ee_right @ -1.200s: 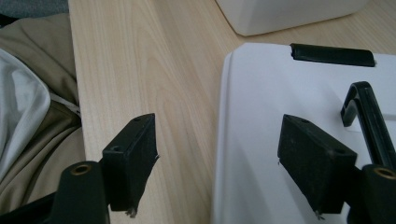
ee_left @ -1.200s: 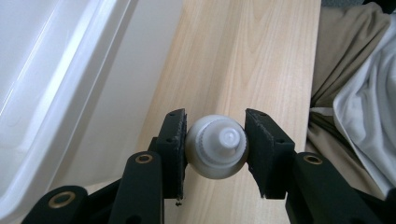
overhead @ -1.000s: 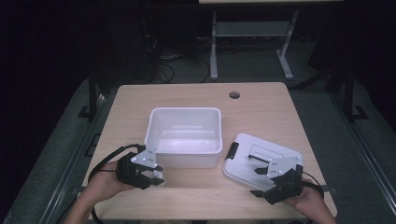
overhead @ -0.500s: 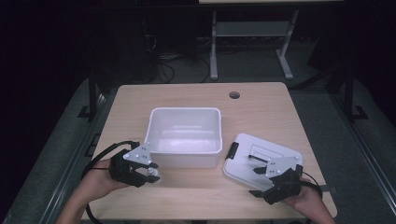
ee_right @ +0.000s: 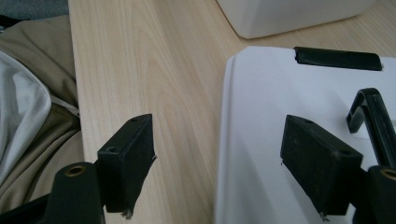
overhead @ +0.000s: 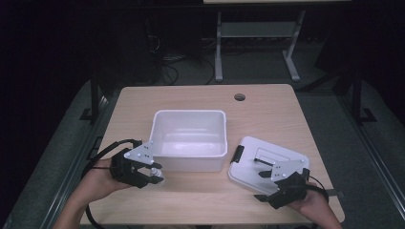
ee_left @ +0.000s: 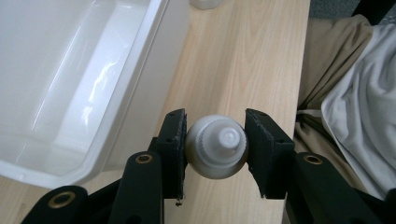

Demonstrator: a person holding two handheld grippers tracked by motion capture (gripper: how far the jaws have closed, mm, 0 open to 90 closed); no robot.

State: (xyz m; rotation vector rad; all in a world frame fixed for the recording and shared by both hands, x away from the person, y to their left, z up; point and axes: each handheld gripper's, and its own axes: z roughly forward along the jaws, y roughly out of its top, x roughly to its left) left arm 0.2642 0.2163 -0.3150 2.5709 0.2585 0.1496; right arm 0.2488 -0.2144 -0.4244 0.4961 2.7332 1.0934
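A small white bottle (ee_left: 217, 145) with a ribbed cap sits between the black pads of my left gripper (ee_left: 215, 144), which is shut on it. In the high view that left gripper (overhead: 152, 172) holds the bottle (overhead: 156, 176) just off the near left corner of an open white bin (overhead: 188, 112). The bin's rim (ee_left: 126, 93) runs close along the left of the jaws. My right gripper (overhead: 261, 171) stands open over the near edge of a white lid (overhead: 260, 155) with black latches. Its jaws (ee_right: 217, 158) straddle the edge of the lid (ee_right: 280, 116), touching nothing.
The wooden table (overhead: 267, 109) has a round cable hole (overhead: 239, 97) at the back right. The person's clothing (ee_left: 355, 102) lies just past the table's near edge. A metal stand (overhead: 258, 33) and cables are on the dark floor beyond.
My left gripper has drifted slightly left with the bottle in it. The right gripper has stayed put.
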